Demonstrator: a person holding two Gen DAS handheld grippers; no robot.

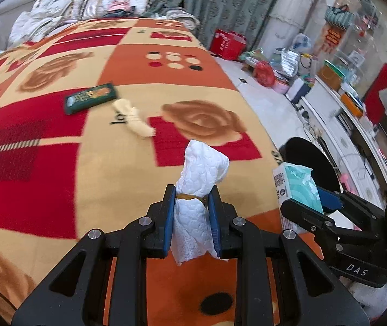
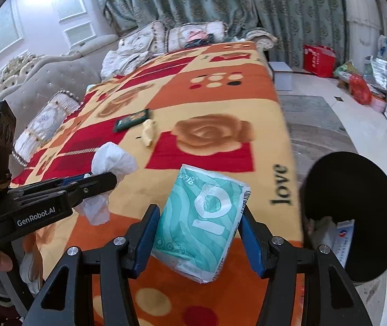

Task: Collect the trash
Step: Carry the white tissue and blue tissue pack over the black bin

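Two loaded grippers above a patterned blanket (image 1: 117,54). We see the left gripper (image 1: 192,198) with its jaws narrowed onto a crumpled white tissue (image 1: 201,174), pinched at its waist so both ends hang free. The right gripper (image 2: 197,226) has its jaws wider, clamping a teal tissue packet (image 2: 201,222) across its short sides (a flat object is best held by its edges). Both loads are lifted clear of the bed near its right edge, beside the black bin (image 2: 356,217), which we judge to be their destination. A green wrapper (image 1: 91,97) and a cream scrap (image 1: 135,119) remain on the blanket, further up the bed.
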